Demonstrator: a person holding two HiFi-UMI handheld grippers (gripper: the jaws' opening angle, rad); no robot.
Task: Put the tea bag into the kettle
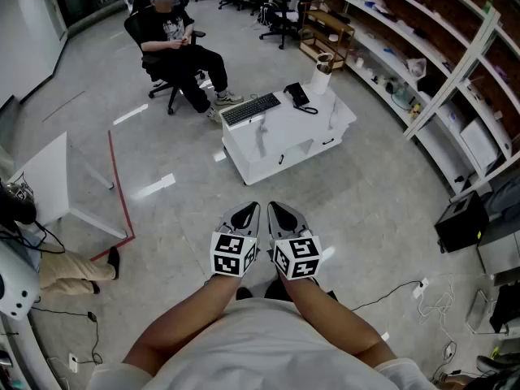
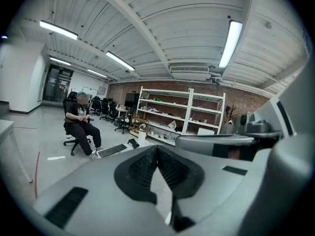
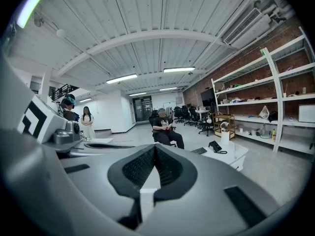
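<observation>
My left gripper [image 1: 247, 211] and right gripper [image 1: 278, 210] are held side by side close in front of my body, above the floor, both pointing at a low white table [image 1: 268, 145]. In the left gripper view the left gripper [image 2: 157, 149] has its jaws together with nothing between them. The right gripper [image 3: 155, 149] in its own view is shut the same way and empty. A white upright vessel [image 1: 322, 78] stands at the table's far right corner; I cannot tell whether it is the kettle. No tea bag shows in any view.
A black keyboard [image 1: 250, 109] and a desk phone [image 1: 297, 95] lie on the table. A person sits on an office chair [image 1: 175, 43] beyond it. Long shelves [image 1: 422, 63] run along the right. A white table [image 1: 49, 181] and a red floor line [image 1: 118, 185] are at left.
</observation>
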